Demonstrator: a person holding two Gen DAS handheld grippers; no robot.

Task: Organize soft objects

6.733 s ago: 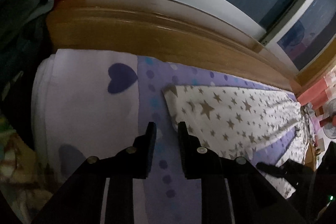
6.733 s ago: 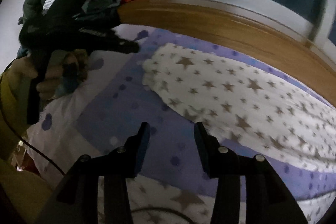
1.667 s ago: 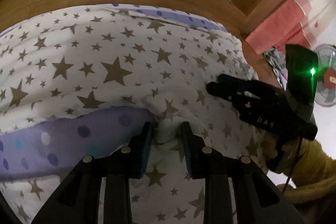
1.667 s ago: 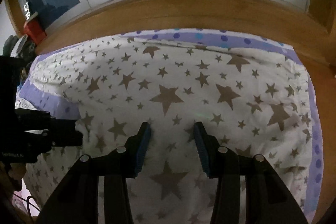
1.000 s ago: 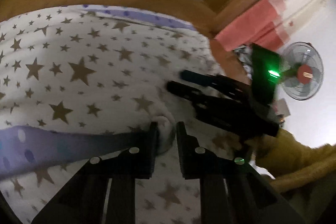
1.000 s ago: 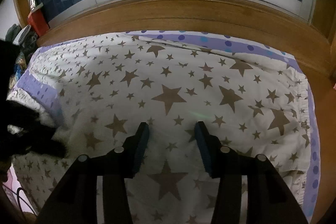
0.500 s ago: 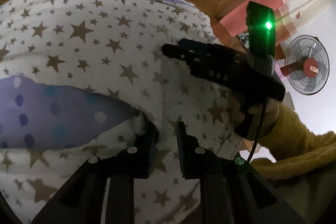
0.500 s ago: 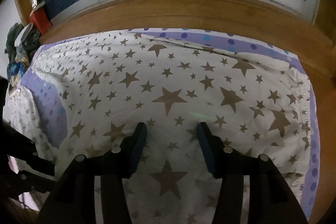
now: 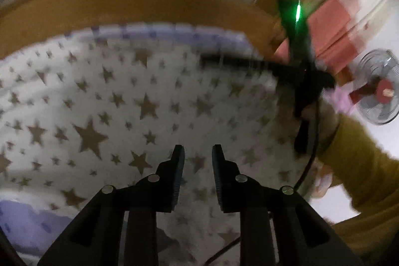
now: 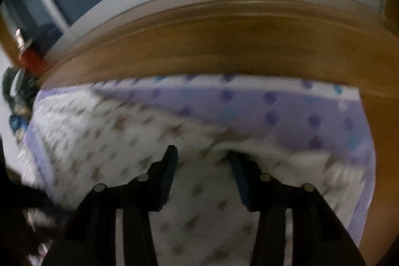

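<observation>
Left wrist view first: the left gripper point(image 9: 197, 153) hangs over the star-print blanket point(image 9: 119, 101), jaws a narrow gap apart and opening, nothing pinched between them, the white cloth with brown stars lying loose beneath the tips and spreading across the whole middle of the frame. At about twelve o'clock a purple dotted sheet point(image 9: 174, 31) peeks out along the blanket's far edge, and behind that runs the wooden ledge point(image 9: 124, 1). Over at two to three o'clock the right gripper point(image 9: 224, 60) reaches in black and blurred across the blanket's far right corner (a green light glows on its body), with a mustard sleeve point(image 9: 356, 158) trailing away at four o'clock and a standing fan point(image 9: 379, 91) at the right rim. Now the right wrist view, heavily smeared by motion: the right gripper point(image 10: 203, 155) has its jaws closing, and a ridge of the star-print blanket point(image 10: 99, 136) is bunched up between the fingers, rising against the right finger point(image 10: 240, 171); whether the pads already press on it I cannot tell through the blur. The purple dotted sheet point(image 10: 286, 106) lies bare from twelve to three o'clock, the wooden ledge point(image 10: 224, 41) arcs above it, and a red box point(image 10: 32, 59) sits at ten o'clock.
</observation>
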